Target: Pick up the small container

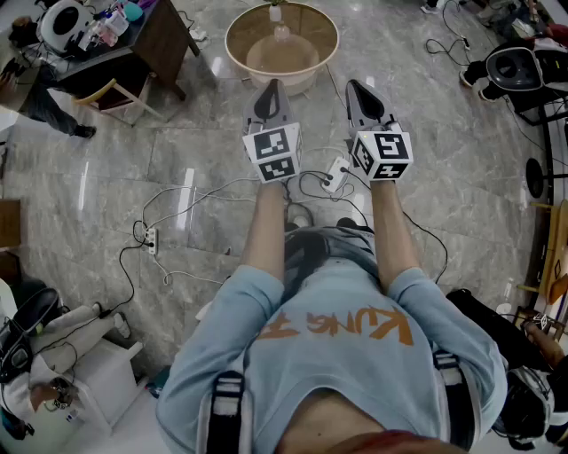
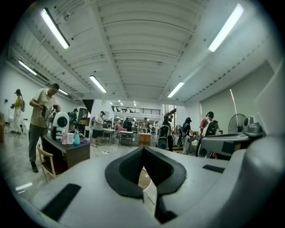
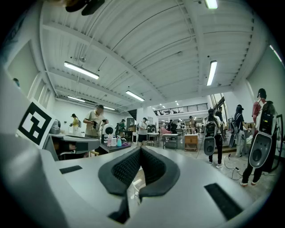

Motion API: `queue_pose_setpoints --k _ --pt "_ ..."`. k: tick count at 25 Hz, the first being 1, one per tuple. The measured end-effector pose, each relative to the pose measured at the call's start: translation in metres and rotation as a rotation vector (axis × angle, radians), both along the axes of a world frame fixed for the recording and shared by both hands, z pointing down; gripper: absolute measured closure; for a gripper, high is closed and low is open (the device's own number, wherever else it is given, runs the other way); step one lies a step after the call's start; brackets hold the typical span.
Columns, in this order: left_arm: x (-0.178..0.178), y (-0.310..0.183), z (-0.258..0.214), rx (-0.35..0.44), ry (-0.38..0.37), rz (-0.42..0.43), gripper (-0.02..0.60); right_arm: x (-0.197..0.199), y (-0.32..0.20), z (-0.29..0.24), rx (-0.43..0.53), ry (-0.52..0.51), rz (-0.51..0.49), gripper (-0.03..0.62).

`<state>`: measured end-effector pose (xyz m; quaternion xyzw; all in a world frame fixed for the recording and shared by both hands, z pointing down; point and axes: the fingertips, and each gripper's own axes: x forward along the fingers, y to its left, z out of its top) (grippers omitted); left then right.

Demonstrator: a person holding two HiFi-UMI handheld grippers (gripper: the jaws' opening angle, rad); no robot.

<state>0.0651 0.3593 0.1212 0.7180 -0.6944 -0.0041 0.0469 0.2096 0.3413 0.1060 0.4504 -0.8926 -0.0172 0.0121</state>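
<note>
A round beige basin stands on the grey stone floor ahead of me. Inside it is a small pale container; another small white item sits at the far rim. My left gripper and right gripper are held side by side in the air, tips pointing toward the basin's near edge and short of it. In the left gripper view the left gripper has its dark pads meeting, nothing between them. The right gripper looks the same, shut and empty.
Cables, a power strip and a white adapter lie on the floor under my arms. A dark desk with bottles and a chair stand at the far left, black equipment at the far right. Several people stand farther off in the hall.
</note>
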Motion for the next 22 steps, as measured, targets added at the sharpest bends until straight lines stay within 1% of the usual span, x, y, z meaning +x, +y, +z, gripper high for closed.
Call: queue_pose_setpoints --k 3,6,9,11,14,16,20,22 --pt "-0.005 -0.004 0.003 0.002 0.014 0.000 0.558 -0.004 -0.003 0.000 0.010 -0.008 0.000 0.583" --pt "-0.007 -0.006 0.008 -0.010 0.022 0.006 0.558 -0.003 -0.004 -0.001 0.042 0.017 0.040 0.583" --pt "-0.009 -0.007 0.010 -0.012 0.033 0.017 0.558 -0.001 -0.004 -0.002 0.048 0.017 0.046 0.582" --pt "-0.021 -0.006 0.011 -0.010 0.055 -0.002 0.558 -0.001 -0.003 -0.002 0.045 0.012 0.035 0.582" --pt "-0.048 -0.003 0.010 -0.009 0.092 -0.076 0.558 -0.002 -0.002 -0.006 0.047 0.008 0.009 0.582" --pt "-0.055 -0.003 0.006 0.000 0.104 -0.100 0.558 -0.006 -0.003 -0.013 0.067 0.015 -0.016 0.582" --pt "-0.042 -0.004 0.000 0.016 0.088 -0.070 0.558 -0.021 -0.006 -0.022 0.102 0.031 -0.071 0.582" --pt "-0.044 -0.008 -0.003 0.026 0.082 -0.062 0.558 -0.032 -0.009 -0.021 0.102 0.023 -0.096 0.582"
